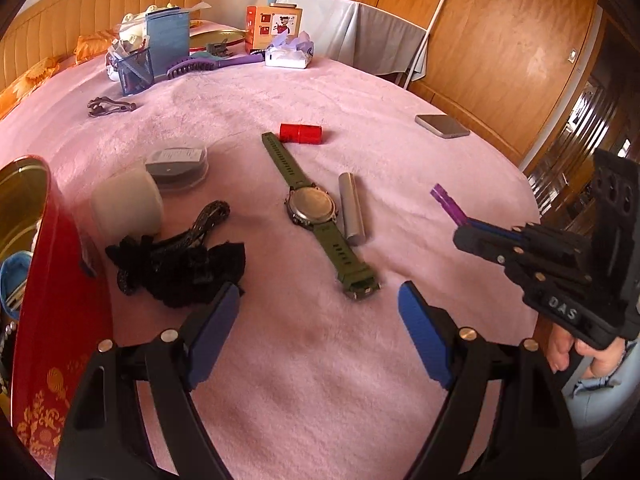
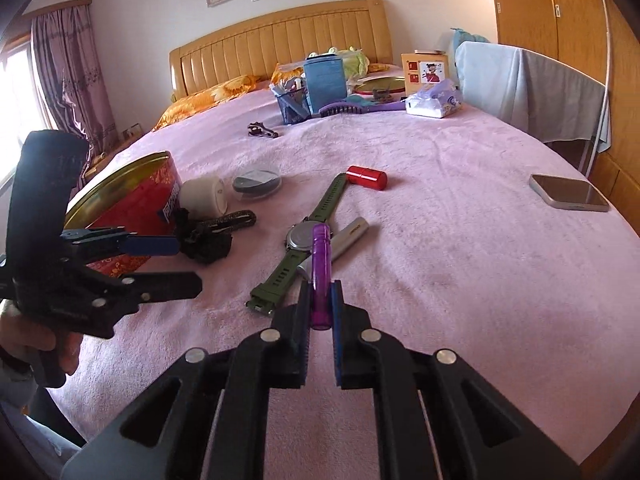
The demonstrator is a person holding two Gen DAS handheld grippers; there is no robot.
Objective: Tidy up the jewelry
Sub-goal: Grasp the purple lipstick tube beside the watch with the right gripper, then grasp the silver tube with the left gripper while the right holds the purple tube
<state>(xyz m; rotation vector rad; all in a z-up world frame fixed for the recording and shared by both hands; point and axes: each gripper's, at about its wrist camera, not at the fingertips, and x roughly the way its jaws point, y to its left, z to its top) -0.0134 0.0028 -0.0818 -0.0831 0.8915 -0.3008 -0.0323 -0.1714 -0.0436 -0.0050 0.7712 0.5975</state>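
While the right gripper (image 2: 320,308) is clamped on a purple tube (image 2: 321,272), pads pinching its lower half and the rest sticking out forward, the left gripper (image 1: 320,334) hangs spread wide with nothing between its blue pads (image 1: 424,340). From the left wrist view the tube (image 1: 448,204) pokes out past the right gripper's tips, above the blanket at the right.

Green watch (image 1: 320,216) lies flat on the pink blanket (image 1: 320,380), straight ahead of the left gripper; near strap end with the buckle sits just beyond the gap between the pads, not touching. Silver tube (image 1: 352,208) lies just beside the watch case on its right. Red cylinder (image 1: 301,133) lies on its side by the far strap end.

Left of the watch: black lacy heap (image 1: 180,268) with a dark patterned band across it, close to the left pad. Behind that, a white roll (image 1: 128,204) and a clear round box (image 1: 178,166). Red tin (image 1: 60,300), gold inside, open, at the far left edge.

Phone (image 1: 442,125) face up far right, well apart. Small dark metal piece (image 1: 110,106) lies alone toward the far left. Far end of the bed: mesh holder (image 1: 136,70), purple brush (image 1: 200,65), tissue pack (image 1: 288,56), orange box (image 1: 272,26).
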